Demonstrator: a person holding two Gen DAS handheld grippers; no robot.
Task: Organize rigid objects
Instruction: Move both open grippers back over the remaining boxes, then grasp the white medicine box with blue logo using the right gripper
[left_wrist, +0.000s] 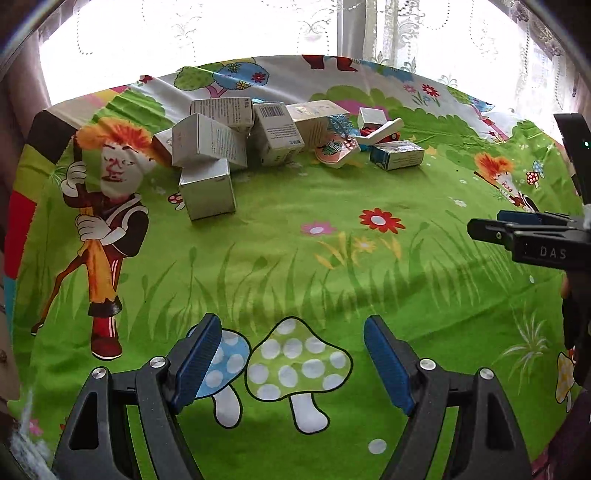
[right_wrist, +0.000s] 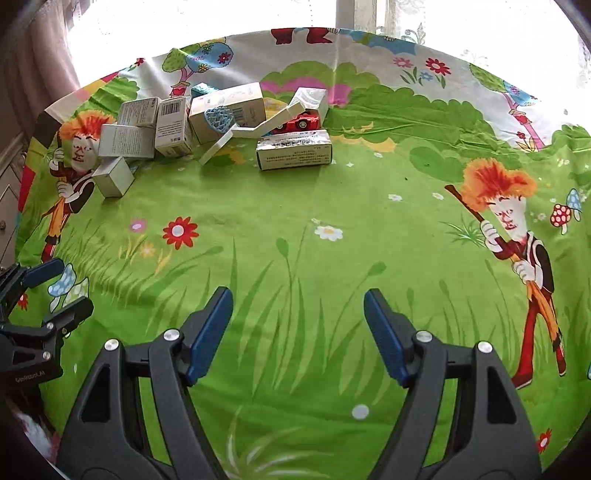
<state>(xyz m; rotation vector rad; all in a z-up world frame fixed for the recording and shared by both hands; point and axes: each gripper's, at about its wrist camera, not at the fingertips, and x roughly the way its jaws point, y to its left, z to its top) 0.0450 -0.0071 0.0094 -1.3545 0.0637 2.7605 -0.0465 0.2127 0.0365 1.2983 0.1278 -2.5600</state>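
Boxes (left_wrist: 207, 188), about nine; one car (right_wrist: 300, 122)

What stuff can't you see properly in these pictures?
- Red toy car: partly hidden in both views, behind the white bent piece and a box.
- Box print: too small to read.
- Right gripper: cut off by the left view's edge.
- Outside the window: washed out by glare.
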